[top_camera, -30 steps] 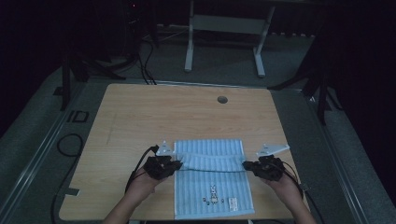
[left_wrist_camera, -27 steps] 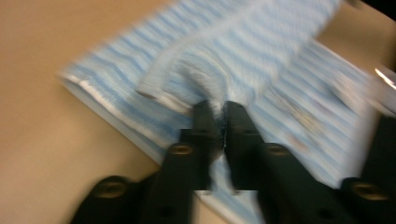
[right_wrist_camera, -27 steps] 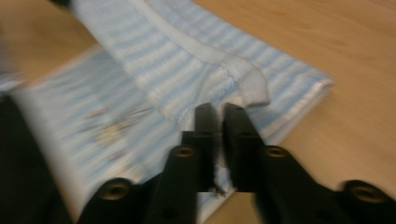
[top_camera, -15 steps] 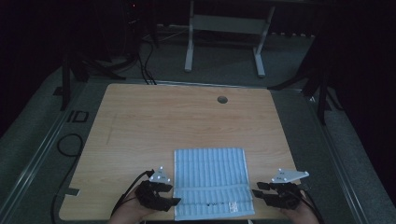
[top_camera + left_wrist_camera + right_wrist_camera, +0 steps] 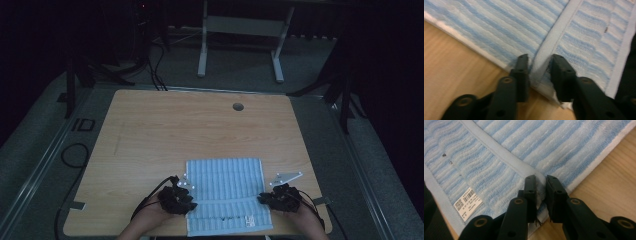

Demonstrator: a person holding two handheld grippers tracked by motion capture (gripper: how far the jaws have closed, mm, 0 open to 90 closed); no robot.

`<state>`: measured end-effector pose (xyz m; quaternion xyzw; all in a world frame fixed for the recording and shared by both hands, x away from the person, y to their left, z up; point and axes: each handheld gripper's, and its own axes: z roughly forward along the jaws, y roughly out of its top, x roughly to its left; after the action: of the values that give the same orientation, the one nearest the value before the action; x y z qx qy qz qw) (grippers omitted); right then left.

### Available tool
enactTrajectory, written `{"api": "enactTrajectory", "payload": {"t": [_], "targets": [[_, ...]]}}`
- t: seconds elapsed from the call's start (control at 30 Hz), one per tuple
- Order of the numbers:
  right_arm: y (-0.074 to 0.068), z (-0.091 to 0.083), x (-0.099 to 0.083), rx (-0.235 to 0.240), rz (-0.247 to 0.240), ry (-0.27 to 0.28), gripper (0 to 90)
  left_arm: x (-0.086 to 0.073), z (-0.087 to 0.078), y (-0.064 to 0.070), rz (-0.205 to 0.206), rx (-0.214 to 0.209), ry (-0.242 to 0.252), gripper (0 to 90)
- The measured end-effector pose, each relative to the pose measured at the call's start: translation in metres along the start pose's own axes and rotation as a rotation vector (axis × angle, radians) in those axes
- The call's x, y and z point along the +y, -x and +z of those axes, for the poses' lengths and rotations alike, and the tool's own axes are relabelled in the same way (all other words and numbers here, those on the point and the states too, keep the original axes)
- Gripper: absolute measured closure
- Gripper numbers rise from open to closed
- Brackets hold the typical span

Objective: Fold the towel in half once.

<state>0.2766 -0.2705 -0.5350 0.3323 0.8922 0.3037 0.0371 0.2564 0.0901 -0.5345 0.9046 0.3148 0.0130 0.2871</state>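
- At the tabletop's near edge lies the towel [image 5: 226,195], partly folded
- Left gripper [image 5: 539,67] and right gripper [image 5: 540,188] each pinch its hem
- Soft, light, limp: hold by hemmed corners

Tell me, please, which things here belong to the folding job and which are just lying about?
In the job:
- towel, blue-striped, its upper layer's hem pinched at both sides
- left gripper, shut on the towel's hem
- right gripper, shut on the towel's hem

Just about:
- label sewn on the towel
- hole in the table
- white frame on the floor
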Motion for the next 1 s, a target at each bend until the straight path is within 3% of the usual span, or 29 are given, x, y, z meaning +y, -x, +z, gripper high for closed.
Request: {"api": "enactTrajectory", "payload": {"t": [0.17, 0.43, 0.67, 0.77, 0.83, 1.0], "targets": [[0.007, 0.004, 0.009, -0.022, -0.002, -0.006, 80.2, 0.011, 0.004, -0.011, 0.019, 0.052, -0.006, 73.4], [0.028, 0.012, 0.027, -0.049, 0.018, -0.015, 80.2, 0.030, 0.011, -0.043, -0.038, 0.055, 0.020, 73.3], [0.050, 0.025, 0.052, -0.070, 0.041, -0.025, 80.2, 0.050, 0.016, -0.064, -0.049, 0.111, -0.007, 74.9], [0.053, 0.028, 0.062, -0.085, 0.032, -0.048, 80.7, 0.055, 0.014, -0.066, -0.043, 0.133, -0.011, 77.0], [0.051, 0.024, 0.065, -0.095, 0.017, -0.050, 81.3, 0.056, 0.007, -0.063, -0.040, 0.137, 0.018, 78.0], [0.039, 0.002, 0.059, -0.084, -0.009, 0.009, 81.3, 0.048, -0.019, -0.048, -0.014, 0.114, 0.098, 78.0]]}}
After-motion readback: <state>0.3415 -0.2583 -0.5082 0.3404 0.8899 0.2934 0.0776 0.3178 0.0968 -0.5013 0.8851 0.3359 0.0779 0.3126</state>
